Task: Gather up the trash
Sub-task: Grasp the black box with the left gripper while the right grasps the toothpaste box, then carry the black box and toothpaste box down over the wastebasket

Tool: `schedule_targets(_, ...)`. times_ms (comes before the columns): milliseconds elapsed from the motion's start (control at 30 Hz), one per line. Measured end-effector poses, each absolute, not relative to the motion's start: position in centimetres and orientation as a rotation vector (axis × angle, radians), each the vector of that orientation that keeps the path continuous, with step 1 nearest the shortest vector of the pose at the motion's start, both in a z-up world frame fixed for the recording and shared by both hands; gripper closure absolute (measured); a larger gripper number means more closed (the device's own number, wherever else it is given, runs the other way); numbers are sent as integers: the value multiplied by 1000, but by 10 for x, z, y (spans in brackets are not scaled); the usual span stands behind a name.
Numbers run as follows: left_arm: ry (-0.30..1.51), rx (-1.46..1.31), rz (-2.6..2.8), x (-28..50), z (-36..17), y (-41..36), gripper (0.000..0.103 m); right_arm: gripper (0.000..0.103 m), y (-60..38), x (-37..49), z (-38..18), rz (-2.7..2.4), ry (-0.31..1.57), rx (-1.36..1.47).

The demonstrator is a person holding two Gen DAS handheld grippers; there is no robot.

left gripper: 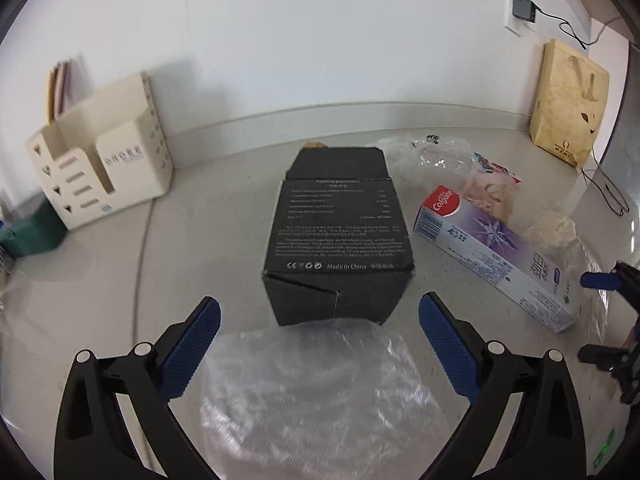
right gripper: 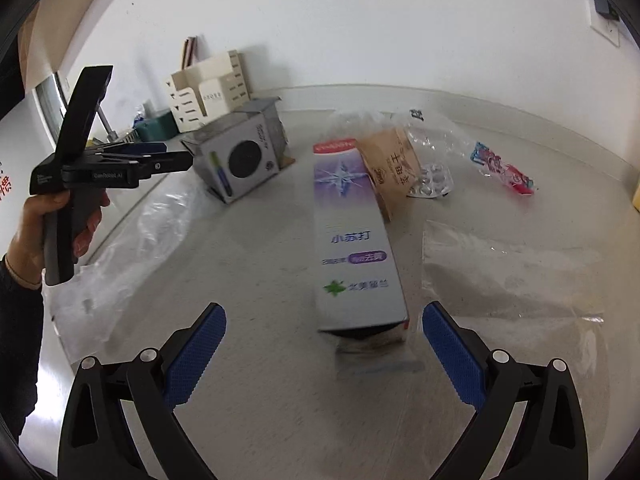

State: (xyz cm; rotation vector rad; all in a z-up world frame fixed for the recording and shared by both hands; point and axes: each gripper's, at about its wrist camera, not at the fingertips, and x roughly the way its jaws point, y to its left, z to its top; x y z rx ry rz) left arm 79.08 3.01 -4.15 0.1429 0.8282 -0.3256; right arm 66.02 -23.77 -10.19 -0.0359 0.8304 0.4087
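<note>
A black cardboard box [left gripper: 338, 236] lies on the grey table, just ahead of my open, empty left gripper [left gripper: 319, 334]; it also shows in the right wrist view [right gripper: 240, 158]. A clear plastic bag [left gripper: 316, 392] lies between and under the left fingers. A Colgate toothpaste box [right gripper: 354, 240] lies ahead of my open, empty right gripper [right gripper: 324, 340], its near end between the fingertips' line; it also shows in the left wrist view [left gripper: 492, 256]. A brown paper packet [right gripper: 394, 168], a blister pack [right gripper: 430, 184] and a red-blue wrapper [right gripper: 504, 170] lie beyond it.
A cream desk organiser [left gripper: 100, 160] and a green box [left gripper: 32, 228] stand at the back left by the wall. A yellow paper bag [left gripper: 568, 100] stands at the back right with a cable beside it. Clear plastic sheets [right gripper: 508, 272] lie right of the toothpaste box.
</note>
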Motion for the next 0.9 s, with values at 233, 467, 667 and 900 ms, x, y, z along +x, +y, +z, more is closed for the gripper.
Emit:
schedule_targets(233, 859, 155, -346, 813, -58, 13, 4, 4, -235, 689, -115, 383, 859, -65)
schedule_targets(467, 851, 172, -353, 825, -66, -2, 22, 4, -237, 708, -126, 353, 920, -39)
schedule_targets(667, 832, 181, -391, 816, -66, -4, 23, 41, -240, 709, -126, 324, 912, -65)
schedule_targets(900, 782, 150, -457, 794, -46, 2, 23, 51, -249, 707, -125, 357, 906, 11)
